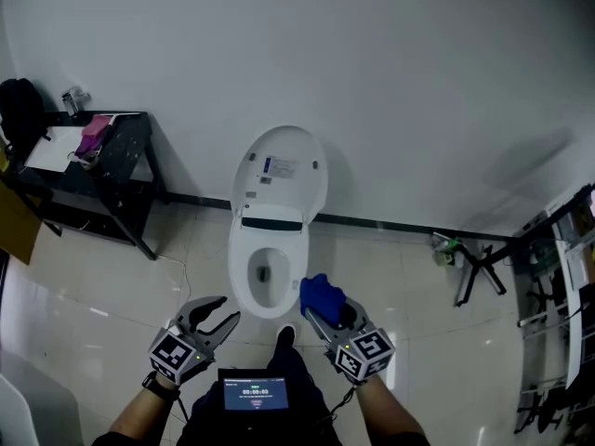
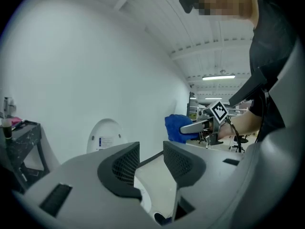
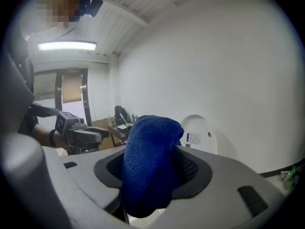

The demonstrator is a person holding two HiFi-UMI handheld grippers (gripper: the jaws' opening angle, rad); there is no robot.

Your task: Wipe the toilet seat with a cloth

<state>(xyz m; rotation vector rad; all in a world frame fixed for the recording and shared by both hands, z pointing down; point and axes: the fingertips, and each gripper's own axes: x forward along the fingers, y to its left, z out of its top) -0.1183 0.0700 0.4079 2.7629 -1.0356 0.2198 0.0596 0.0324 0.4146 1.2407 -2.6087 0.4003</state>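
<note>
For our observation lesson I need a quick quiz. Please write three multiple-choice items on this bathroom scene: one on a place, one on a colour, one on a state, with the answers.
1. In the head view, where does the black metal side table stand relative to the white ceramic toilet?
A) left of it
B) right of it
C) in front of it

2. What colour is the fuzzy cloth?
A) red
B) blue
C) yellow

3. How is the left tool?
A) open and empty
B) shut on the cloth
C) shut on a brush

Answers:
1 A: the table stands by the wall at the picture's left.
2 B: it shows blue in the right tool, which is shut on it.
3 A: its jaws stand apart with nothing between them.
</note>
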